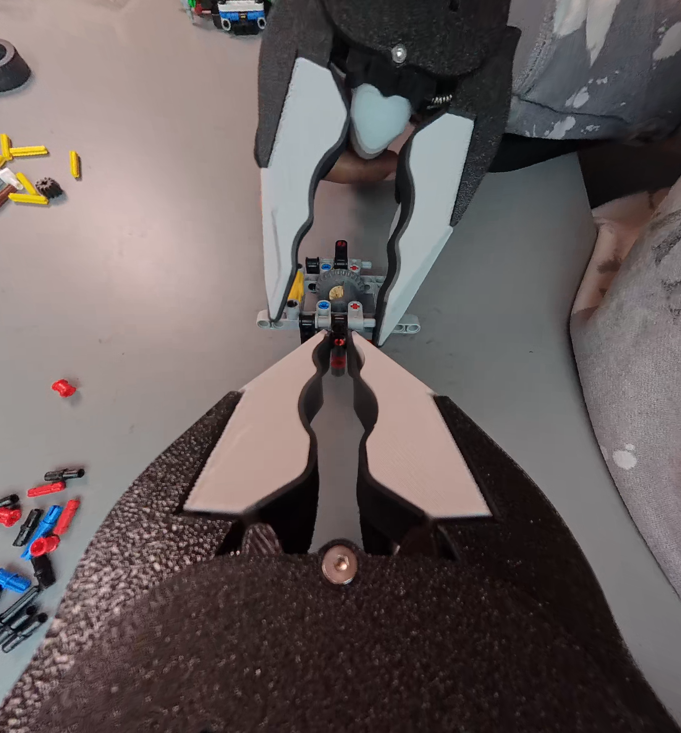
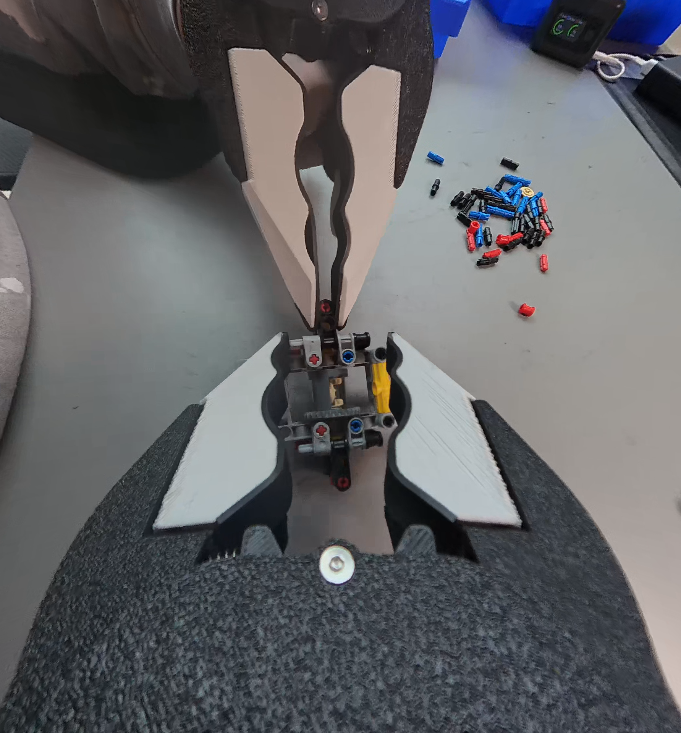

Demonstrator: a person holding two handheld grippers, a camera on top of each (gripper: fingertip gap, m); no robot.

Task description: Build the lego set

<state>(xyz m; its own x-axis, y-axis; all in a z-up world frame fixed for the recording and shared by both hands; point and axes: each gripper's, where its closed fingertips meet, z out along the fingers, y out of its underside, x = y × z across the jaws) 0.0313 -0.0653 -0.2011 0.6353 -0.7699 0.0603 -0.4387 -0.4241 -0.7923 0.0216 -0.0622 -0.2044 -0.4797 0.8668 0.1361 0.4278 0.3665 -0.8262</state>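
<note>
Step in hand: seating the black arm piece (image 1: 338, 353) into the end of the grey frame assembly (image 2: 332, 396), as it seems from how the two tongs meet.
Left tongs (image 1: 338, 335): clenched on the black arm piece, which carries red pins and sticks out from the frame's near end between the fingertips.
Right tongs (image 2: 334, 341): grasping the frame assembly across its width, one finger against the yellow part (image 2: 380, 382), the other on the opposite side.
Where the assembly is: low over the desk (image 1: 152, 277), inside the right tongs, directly ahead of the left tips; whether it rests on the desk I cannot tell.
Doing it well: keep the right grip firm and level so the frame does not twist, and push the arm straight along its axis, not sideways.
Pose: the two tongs face each other nose to nose, both pitched down towards the desk.
Spare parts: a heap of pins (image 2: 505, 214) lies well off to the right tongs' right; a loose red bush (image 1: 64, 388) sits left of the left tongs.
</note>
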